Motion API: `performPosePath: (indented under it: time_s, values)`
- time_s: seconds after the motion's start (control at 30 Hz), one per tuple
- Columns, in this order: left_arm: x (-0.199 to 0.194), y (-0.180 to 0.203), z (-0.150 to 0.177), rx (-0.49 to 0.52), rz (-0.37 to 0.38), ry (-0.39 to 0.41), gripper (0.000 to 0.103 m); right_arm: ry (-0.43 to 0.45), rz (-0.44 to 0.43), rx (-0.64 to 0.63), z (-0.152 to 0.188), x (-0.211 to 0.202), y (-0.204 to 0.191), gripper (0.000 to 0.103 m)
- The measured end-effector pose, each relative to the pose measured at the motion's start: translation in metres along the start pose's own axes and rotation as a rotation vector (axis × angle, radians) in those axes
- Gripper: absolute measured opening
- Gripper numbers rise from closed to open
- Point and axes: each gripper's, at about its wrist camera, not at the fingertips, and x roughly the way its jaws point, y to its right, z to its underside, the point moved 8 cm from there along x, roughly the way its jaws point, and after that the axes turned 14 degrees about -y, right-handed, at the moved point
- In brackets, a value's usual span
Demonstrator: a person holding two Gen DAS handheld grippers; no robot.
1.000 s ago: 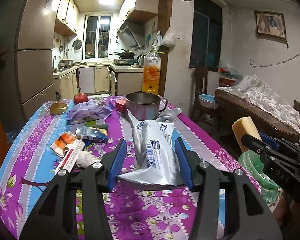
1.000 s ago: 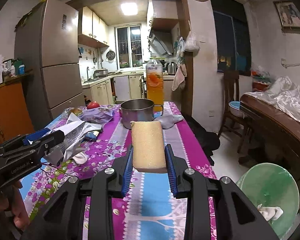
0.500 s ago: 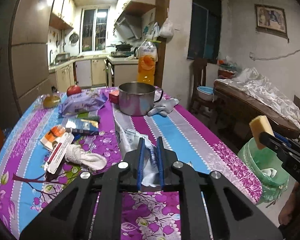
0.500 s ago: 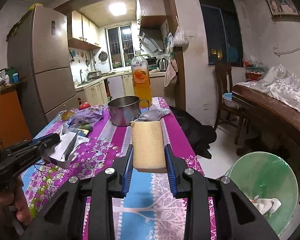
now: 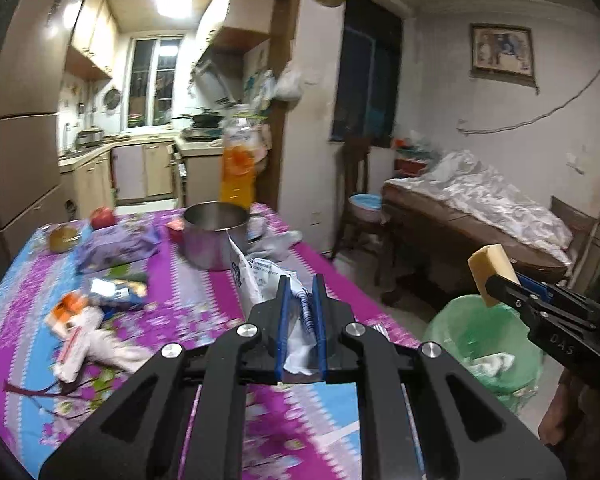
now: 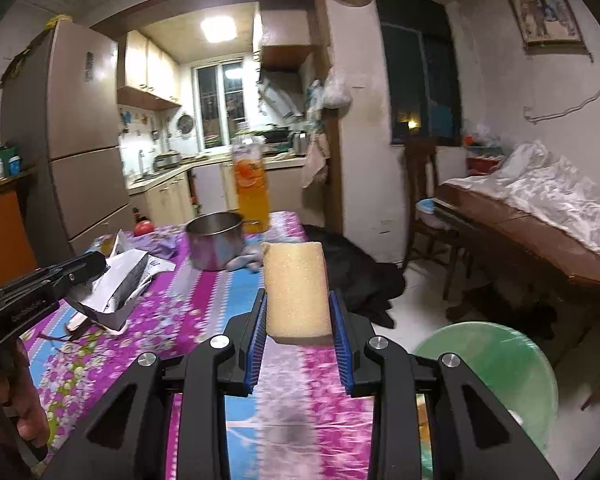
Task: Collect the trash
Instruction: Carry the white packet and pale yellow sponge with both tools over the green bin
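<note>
The left gripper [image 5: 299, 312] had its fingers pinched on a crumpled white wrapper [image 5: 260, 280], lifted just off the tabletop [image 5: 204, 304] near its right edge. The right gripper [image 6: 298, 316] had its fingers clamped on both sides of a yellow sponge [image 6: 294, 288], held upright; in the left wrist view that sponge [image 5: 492, 268] sat above the near rim of the green bin [image 5: 480, 344], which stood on the floor just beside the tabletop and already held some white scraps. More litter lay on the tabletop: a white crumpled tissue [image 5: 108, 350], an orange packet [image 5: 66, 314] and a purple pouch [image 5: 116, 244], along with a steel pot [image 5: 214, 236], an orange drink bottle [image 5: 238, 168] and an apple [image 5: 102, 218] that looked like keepers. Both views were blurred, so exact clearances could not be judged. The likely trouble lay in the 2 drops: the sponge seemed close to the bin's rim rather than its middle, so an early release could bounce it onto the floor. The wrapper was light and springy; held only by a fold, it could slip free on the way, or cling to the blue pads and flutter past the bin. Crossing the 2 grippers over 1 opening also risked a knock that tipped the flimsy bin.
</note>
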Motion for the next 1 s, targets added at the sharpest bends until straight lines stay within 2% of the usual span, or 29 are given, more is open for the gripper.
performPosePath:
  time_s: [0.23,0.47,0.73,1.0]
  values:
    - [0.018,0.072,-0.016,0.074,0.125,0.006,0.01,0.004,0.124,0.055,-0.007,-0.028,0.065,0.031]
    - [0.041,0.147,-0.019,0.156,0.245,-0.021,0.01,-0.04,0.192,0.114,0.007,-0.039,0.122,0.031]
    - [0.083,0.22,-0.011,0.209,0.366,-0.129,0.01,-0.151,0.221,0.196,0.029,-0.025,0.186,0.031]
    - [0.127,0.255,0.002,0.212,0.41,-0.241,0.01,-0.269,0.216,0.26,0.046,0.004,0.237,0.031]
